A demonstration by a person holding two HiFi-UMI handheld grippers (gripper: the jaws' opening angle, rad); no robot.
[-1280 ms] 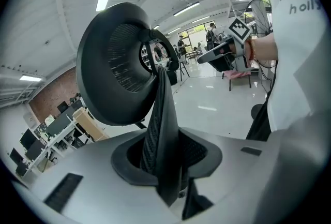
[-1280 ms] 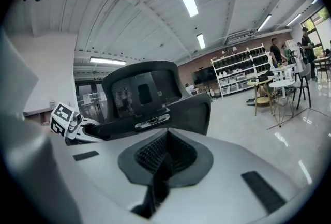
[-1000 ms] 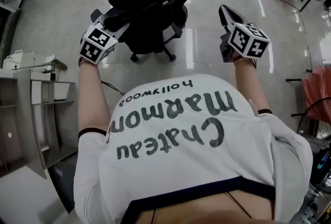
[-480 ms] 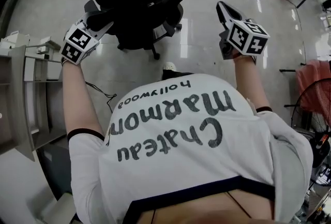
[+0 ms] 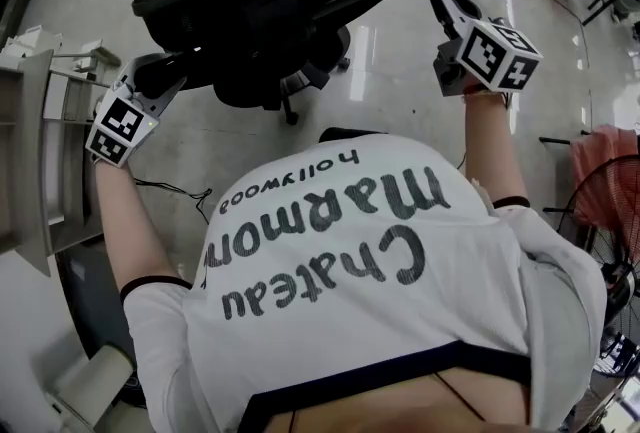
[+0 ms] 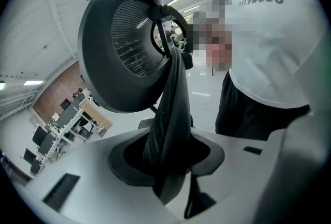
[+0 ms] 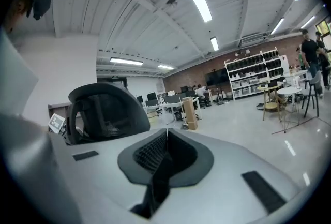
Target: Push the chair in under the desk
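The black mesh office chair [image 5: 265, 16] stands on the shiny floor ahead of me, close to the grey desk unit [image 5: 40, 151] at the left. My left gripper [image 5: 158, 73] reaches to the chair's left side. In the left gripper view a black part of the chair's frame [image 6: 173, 104] runs down between the jaws of that gripper [image 6: 170, 153], which have just been opening a little but still hold it. My right gripper [image 5: 447, 1] hangs in the air to the right of the chair, shut and empty; its view shows the chair [image 7: 103, 112] at the left beyond the gripper [image 7: 166, 135].
A black cable [image 5: 170, 189] trails on the floor by the desk. A fan [image 5: 605, 211] and a red item [image 5: 612, 146] sit at the right. Far off are shelves [image 7: 253, 75], a cardboard box [image 7: 189, 112], tables and people.
The chair and my left gripper have travelled left, toward the desk unit, and the chair has turned. The right gripper has shifted slightly up and to the right.
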